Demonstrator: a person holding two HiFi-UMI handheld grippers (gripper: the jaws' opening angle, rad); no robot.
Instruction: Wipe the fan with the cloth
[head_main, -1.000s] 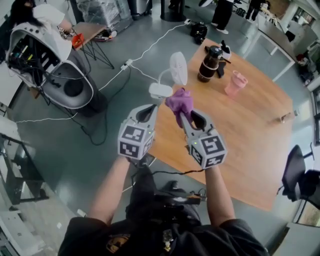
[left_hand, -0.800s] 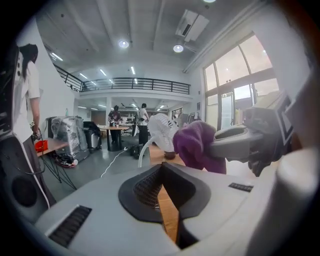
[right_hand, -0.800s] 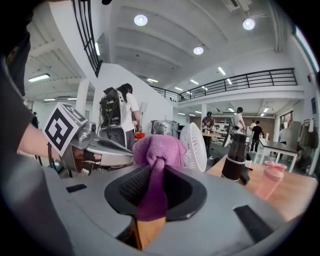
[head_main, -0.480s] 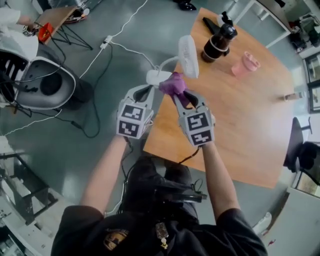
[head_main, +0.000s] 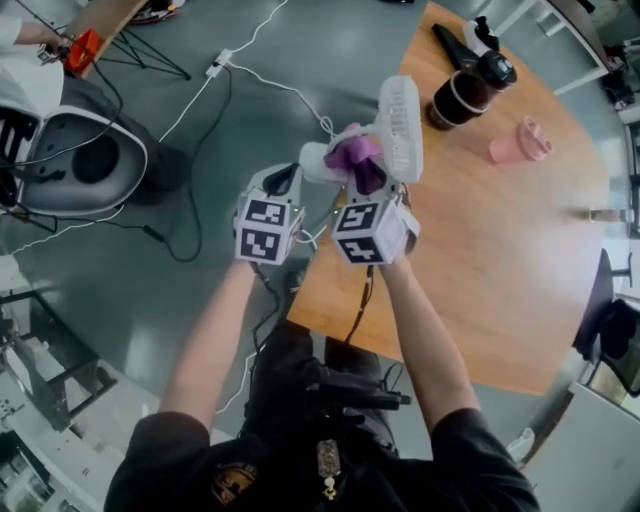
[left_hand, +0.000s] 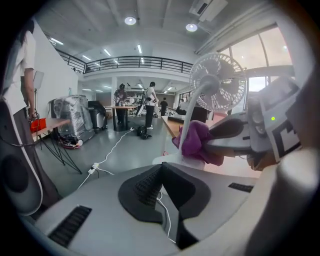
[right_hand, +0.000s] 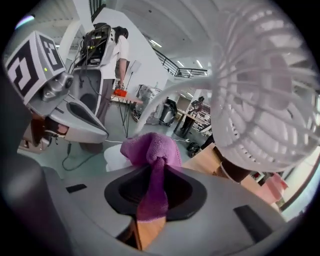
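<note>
A small white fan (head_main: 400, 125) stands at the near left corner of the wooden table (head_main: 500, 260), its round base (head_main: 318, 160) at the edge. My right gripper (head_main: 362, 182) is shut on a purple cloth (head_main: 355, 158), which bunches out beyond its tips beside the fan's neck, just below the cage. In the right gripper view the cloth (right_hand: 150, 150) hangs pinched between the jaws, with the fan cage (right_hand: 265, 95) close at the upper right. My left gripper (head_main: 285, 180) is shut and holds nothing, just left of the base. Its own view shows the fan (left_hand: 220, 82) and cloth (left_hand: 196, 142) ahead to the right.
A dark jar (head_main: 468, 90) and a pink cup (head_main: 522, 140) stand further back on the table. A white cable (head_main: 250, 75) runs across the grey floor from the fan. A white pod-shaped machine (head_main: 70, 160) sits at far left. People stand far off in the hall.
Both grippers have come down and forward to the fan. The cloth, which was short of the fan, is now beside its neck and base.
</note>
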